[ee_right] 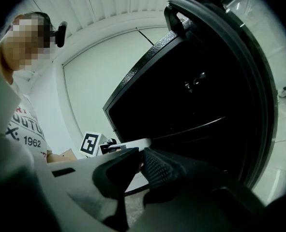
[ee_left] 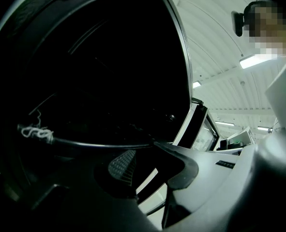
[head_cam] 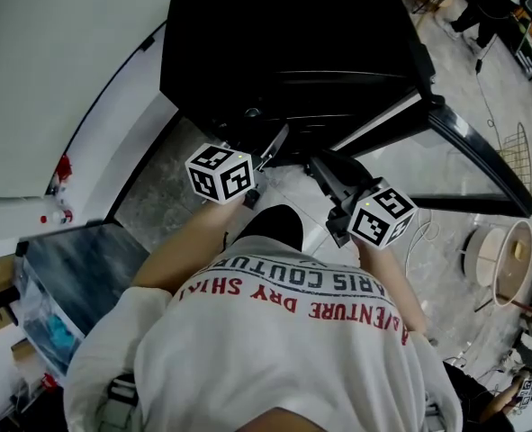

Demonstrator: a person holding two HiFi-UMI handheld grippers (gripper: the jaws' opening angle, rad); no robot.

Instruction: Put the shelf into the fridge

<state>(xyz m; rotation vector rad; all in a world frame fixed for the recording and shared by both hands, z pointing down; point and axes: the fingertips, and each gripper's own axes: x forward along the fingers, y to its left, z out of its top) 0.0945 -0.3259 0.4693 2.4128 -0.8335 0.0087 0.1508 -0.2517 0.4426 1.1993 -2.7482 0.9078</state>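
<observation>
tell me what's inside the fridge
The fridge interior is mostly black: only faint horizontal ledges and a small fitting show. The shelf has its rim at the opening. Anything deeper is lost in the dark.

shelf (ee_right: 135, 142): thin, level, at fridge opening | fridge (head_cam: 275, 43): black, door open

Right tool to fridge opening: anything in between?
Only the shelf. The right gripper view shows its pale edge pinched in the right tool, with the dark fridge right behind it.
</observation>
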